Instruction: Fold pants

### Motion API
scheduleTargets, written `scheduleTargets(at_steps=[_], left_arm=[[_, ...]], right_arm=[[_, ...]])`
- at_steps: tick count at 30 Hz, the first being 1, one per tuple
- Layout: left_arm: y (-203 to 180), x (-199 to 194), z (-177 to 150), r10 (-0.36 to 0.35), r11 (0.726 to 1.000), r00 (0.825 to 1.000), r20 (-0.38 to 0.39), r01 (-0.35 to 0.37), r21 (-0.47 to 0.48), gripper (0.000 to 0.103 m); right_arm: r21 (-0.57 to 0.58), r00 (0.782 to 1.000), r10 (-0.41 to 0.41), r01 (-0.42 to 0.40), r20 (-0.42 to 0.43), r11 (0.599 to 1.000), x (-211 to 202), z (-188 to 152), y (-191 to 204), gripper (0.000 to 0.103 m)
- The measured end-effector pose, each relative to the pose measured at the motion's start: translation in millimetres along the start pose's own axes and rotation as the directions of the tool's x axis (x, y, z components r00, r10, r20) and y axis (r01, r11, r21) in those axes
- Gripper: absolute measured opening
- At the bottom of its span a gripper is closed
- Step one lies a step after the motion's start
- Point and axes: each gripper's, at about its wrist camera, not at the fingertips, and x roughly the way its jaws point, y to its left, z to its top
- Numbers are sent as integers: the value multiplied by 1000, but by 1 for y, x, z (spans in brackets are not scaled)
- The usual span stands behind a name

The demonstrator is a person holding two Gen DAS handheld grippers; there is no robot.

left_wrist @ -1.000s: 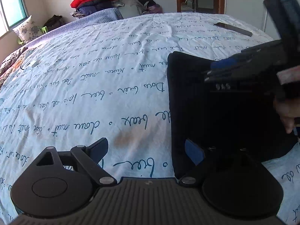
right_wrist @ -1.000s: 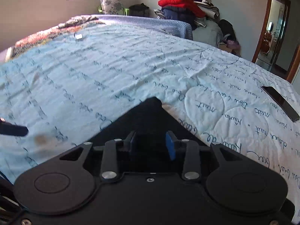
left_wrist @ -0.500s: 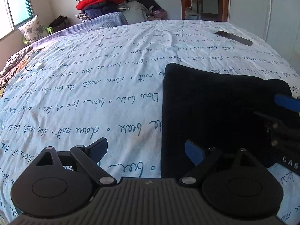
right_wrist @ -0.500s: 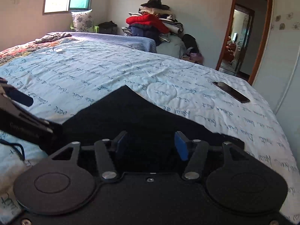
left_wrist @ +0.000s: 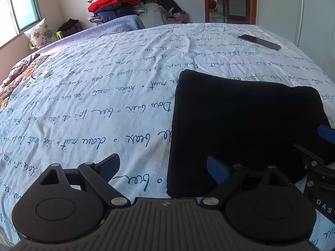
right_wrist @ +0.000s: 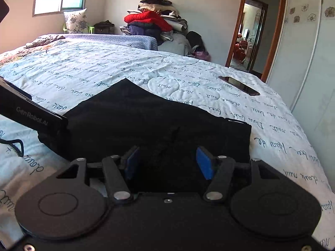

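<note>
The black pants (left_wrist: 240, 121) lie folded into a flat rectangle on the light blue script-printed bedcover (left_wrist: 104, 104). My left gripper (left_wrist: 163, 166) is open at the pants' near left corner, with its left finger over the sheet and its right finger over the cloth. The right gripper (right_wrist: 167, 164) is open just above the near edge of the pants (right_wrist: 146, 121), and its blue pads do not press the cloth. One of its blue fingertips (left_wrist: 325, 132) shows at the right edge of the left wrist view.
A dark phone (left_wrist: 259, 41) lies on the bed beyond the pants. A pile of clothes (right_wrist: 150, 21) stands at the far end, with a doorway (right_wrist: 247, 37) to its right. A small white item (left_wrist: 45, 75) lies far left.
The right gripper has swung from over the middle of the pants to their near right side, and its jaws have widened. The pants now lie uncovered. The left gripper has barely moved.
</note>
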Motion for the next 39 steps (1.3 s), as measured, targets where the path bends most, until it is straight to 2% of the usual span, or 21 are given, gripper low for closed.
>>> scheduleTargets(at_steps=[9, 18, 21, 23, 29, 31, 32, 33, 37, 39], left_arm=[[-12, -6, -3, -41, 999, 999, -2, 41, -7, 92], [-30, -8, 0, -83, 996, 996, 28, 82, 33, 93], [-38, 11, -5, -34, 997, 999, 11, 33, 68, 99], [-33, 18, -10, -26, 999, 999, 20, 25, 39, 103], [-17, 19, -12, -65, 997, 998, -4, 65, -44, 103], [-12, 13, -9, -82, 995, 996, -15, 81, -59, 99], [-10, 9, -6, -97, 994, 995, -9, 97, -60, 92], [-10, 5, -2, -104, 993, 995, -3, 103, -55, 90], [-21, -4, 22, -148, 988, 989, 28, 148, -33, 91], [-36, -3, 37, -178, 984, 984, 27, 178, -2, 92]], right_arm=[[24, 1000, -11, 11, 12, 1000, 3, -15, -1, 63], [39, 998, -5, 3, 55, 999, 3, -26, -2, 65], [43, 998, 0, -3, 69, 999, 4, -28, -3, 67], [42, 997, 2, -5, 75, 999, 5, -29, -3, 67], [61, 996, 26, -31, 81, 998, 3, -29, -9, 68], [96, 994, 40, -50, 101, 994, -8, -26, -16, 68], [132, 991, 38, -54, 127, 990, -15, -24, -24, 69], [174, 989, 33, -59, 147, 983, -21, -23, -34, 69], [339, 993, 15, -55, 120, 939, -20, -21, -78, 73], [369, 995, -6, -31, 98, 929, -19, -26, -91, 73]])
